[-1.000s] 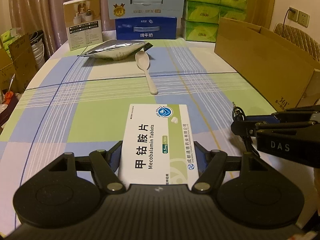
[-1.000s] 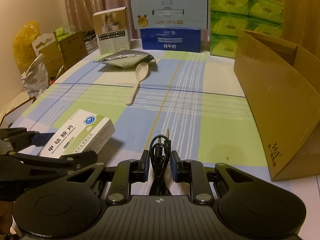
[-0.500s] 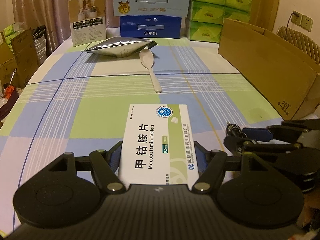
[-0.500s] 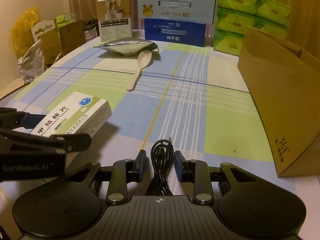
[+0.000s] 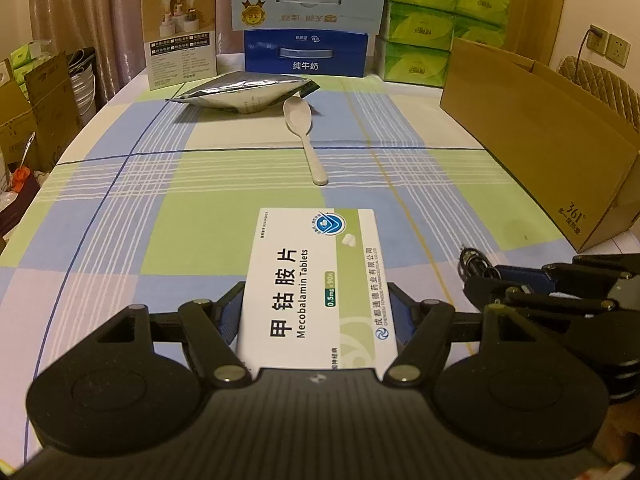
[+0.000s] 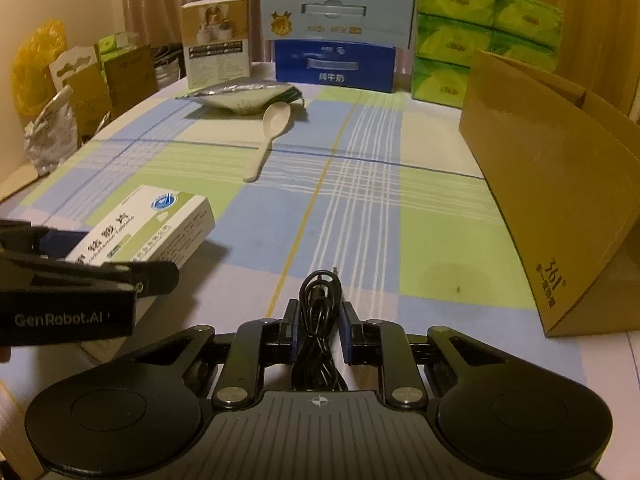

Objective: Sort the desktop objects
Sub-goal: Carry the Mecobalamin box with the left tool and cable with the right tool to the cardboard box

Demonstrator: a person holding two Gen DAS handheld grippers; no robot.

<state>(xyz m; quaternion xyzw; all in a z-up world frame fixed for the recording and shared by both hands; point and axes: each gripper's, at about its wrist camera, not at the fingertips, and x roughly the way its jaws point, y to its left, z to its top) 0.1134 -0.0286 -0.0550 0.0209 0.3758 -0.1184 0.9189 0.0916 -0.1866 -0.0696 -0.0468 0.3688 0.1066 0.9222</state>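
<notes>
Checked tablecloth (image 5: 168, 200): blue, green and cream squares cover the whole table, the working surface for the sort.
Cardboard box (image 5: 552, 152): largest item, at 2 o'clock in both views, open top upward; judged the likely bin for sorted things, being empty-sided and within reach of both hands.
Back row: milk cartons (image 5: 306, 50) stacked at 12 o'clock, green tissue packs (image 5: 424, 28) at 1 o'clock, a printed carton (image 5: 182, 36) at 11 o'clock; all upright against the far edge, apparently storage and not part of the sort.
Foil pouch (image 5: 244, 94): lying flat at 12 o'clock, mid-table, untouched.
Mecobalamin tablet box (image 5: 316, 284): label up, long axis pointing away; left gripper (image 5: 316, 312) has its jaws pressed on the two long sides, holding it level. In the right view it appears raised off the cloth, shadow beneath.
Spoon (image 5: 306, 136): cream plastic, bowl just beside the pouch, handle pointing toward the camera; still to be sorted.
Audio cable (image 6: 318, 320): coiled black bundle, plug forward; right gripper (image 6: 318, 332) is closed on the coil, pinching the loops together so they do not spill. Sits at 3 o'clock of the tablet box.
</notes>
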